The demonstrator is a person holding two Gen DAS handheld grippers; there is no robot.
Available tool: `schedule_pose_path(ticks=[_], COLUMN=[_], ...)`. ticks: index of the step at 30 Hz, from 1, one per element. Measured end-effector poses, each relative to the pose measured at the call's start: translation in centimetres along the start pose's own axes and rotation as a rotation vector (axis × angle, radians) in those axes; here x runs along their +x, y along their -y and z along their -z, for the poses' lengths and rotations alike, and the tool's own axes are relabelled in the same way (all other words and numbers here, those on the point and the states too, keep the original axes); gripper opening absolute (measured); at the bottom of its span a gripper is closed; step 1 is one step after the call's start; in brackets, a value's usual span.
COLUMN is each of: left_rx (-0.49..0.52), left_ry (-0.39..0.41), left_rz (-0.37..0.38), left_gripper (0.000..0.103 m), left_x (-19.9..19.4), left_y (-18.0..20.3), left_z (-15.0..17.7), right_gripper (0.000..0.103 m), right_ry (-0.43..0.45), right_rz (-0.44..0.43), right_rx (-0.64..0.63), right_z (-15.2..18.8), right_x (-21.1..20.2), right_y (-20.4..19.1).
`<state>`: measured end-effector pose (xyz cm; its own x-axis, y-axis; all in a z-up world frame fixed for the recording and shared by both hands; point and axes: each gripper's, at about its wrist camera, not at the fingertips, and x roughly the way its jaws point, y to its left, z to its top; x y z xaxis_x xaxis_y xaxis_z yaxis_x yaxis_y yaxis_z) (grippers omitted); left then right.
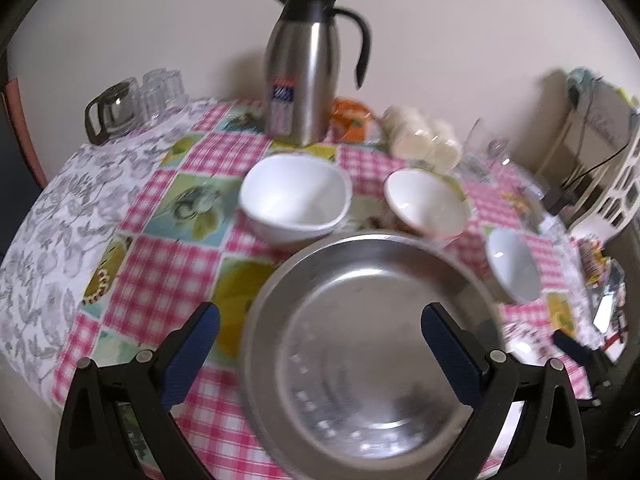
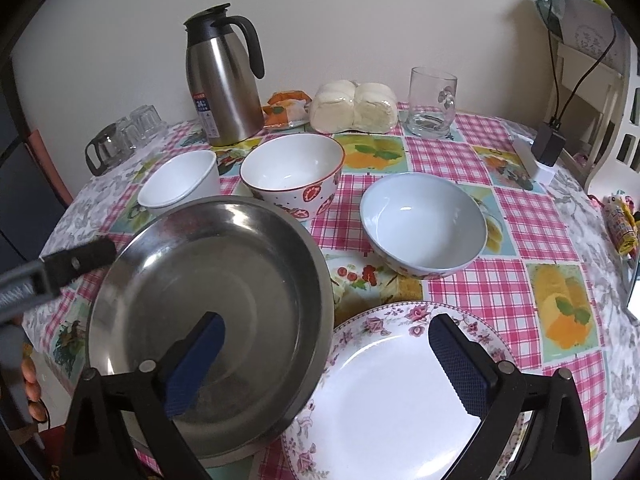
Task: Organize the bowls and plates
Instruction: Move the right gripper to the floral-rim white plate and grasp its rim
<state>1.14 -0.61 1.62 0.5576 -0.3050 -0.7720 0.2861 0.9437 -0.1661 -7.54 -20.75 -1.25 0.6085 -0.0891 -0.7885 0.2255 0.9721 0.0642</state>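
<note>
Cream wall backs a round surface (image 1: pixel 168 264) under a pink checked cloth. From the left wrist view, the left hand-held gripper (image 1: pixel 320 352) stands wide open and empty above the steel plate (image 1: pixel 360 340), which lies directly below and ahead; a white square bowl (image 1: pixel 294 200) and a red-rimmed bowl (image 1: pixel 426 202) sit just beyond it, a thermos (image 1: pixel 304 72) behind.

From the right wrist view, the right hand-held gripper (image 2: pixel 326 364) is likewise spread wide, holding nothing, straddling the steel plate's right rim and the floral plate (image 2: pixel 384 392) it overlaps. A pale blue bowl (image 2: pixel 424 224) lies ahead with open cloth to its right; the right hand seems nearer it.
</note>
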Motion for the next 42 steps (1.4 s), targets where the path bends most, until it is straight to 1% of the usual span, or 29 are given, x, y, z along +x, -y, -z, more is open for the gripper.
schedule_pose_path(ticks=[3,7,10,13,15,18,20,25,27,29,30,33,35,36,39,42], left_rx=[-0.003,0.031,0.081,0.141,0.153,0.161,0.167,0.22,0.228,0.239,0.242,0.249,0.257,0.271,0.283,0.265], left_ry=[0.041,0.045,0.025,-0.027,-0.068,-0.087,-0.101,-0.177,-0.209,-0.241,-0.251,-0.246,-0.236,-0.23,-0.236,-0.245], left_rz=[0.056,0.114,0.155,0.184,0.218,0.23,0.234,0.258,0.266,0.238,0.224,0.196,0.204,0.21,0.207,0.219], left_gripper=[0.101,0.101,0.101,0.101,0.101,0.101,0.101,0.102,0.102,0.102,0.102,0.101,0.101,0.102,0.101,0.101], left_x=[-1.0,-1.4,-1.2,-0.1,0.8,1.5,2.1,3.8,4.4,5.0,5.3,5.8,5.8,5.8,6.1,6.2], left_y=[1.2,3.5,6.0,8.9,10.3,11.8,12.8,15.5,16.6,17.7,18.3,19.6,20.2,20.4,20.4,20.0], left_z=[-0.5,-0.7,-0.4,0.2,0.6,1.2,1.4,2.2,2.4,2.5,2.4,2.1,2.1,2.2,2.4,2.5], right_gripper=[0.103,0.103,0.103,0.103,0.103,0.103,0.103,0.102,0.098,0.089,0.087,0.076,0.052,0.047,0.041,0.038], right_ry=[0.026,0.052,0.061,0.048,0.033,-0.022,-0.062,-0.147,-0.176,-0.198,-0.209,-0.239,-0.258,-0.269,-0.276,-0.267], right_rz=[0.023,0.067,0.134,0.185,0.202,0.206,0.204,0.195,0.185,0.173,0.165,0.143,0.128,0.126,0.085,0.1], right_rx=[0.008,0.062,0.118,0.167,0.216,0.304,0.336,0.39,0.402,0.41,0.414,0.431,0.443,0.446,0.458,0.454], right_z=[0.0,0.0,0.2,0.4,0.7,1.5,2.2,3.6,4.0,4.3,4.4,4.7,4.9,5.0,5.2,5.2], right_x=[-0.7,-1.7,-2.4,-2.6,-2.6,-2.1,-1.5,-0.2,0.3,0.7,0.9,1.5,1.9,2.1,2.3,2.3], right_y=[0.8,3.0,5.4,7.8,9.6,12.6,13.9,15.9,16.2,16.3,16.3,16.4,16.5,16.6,16.7,16.7])
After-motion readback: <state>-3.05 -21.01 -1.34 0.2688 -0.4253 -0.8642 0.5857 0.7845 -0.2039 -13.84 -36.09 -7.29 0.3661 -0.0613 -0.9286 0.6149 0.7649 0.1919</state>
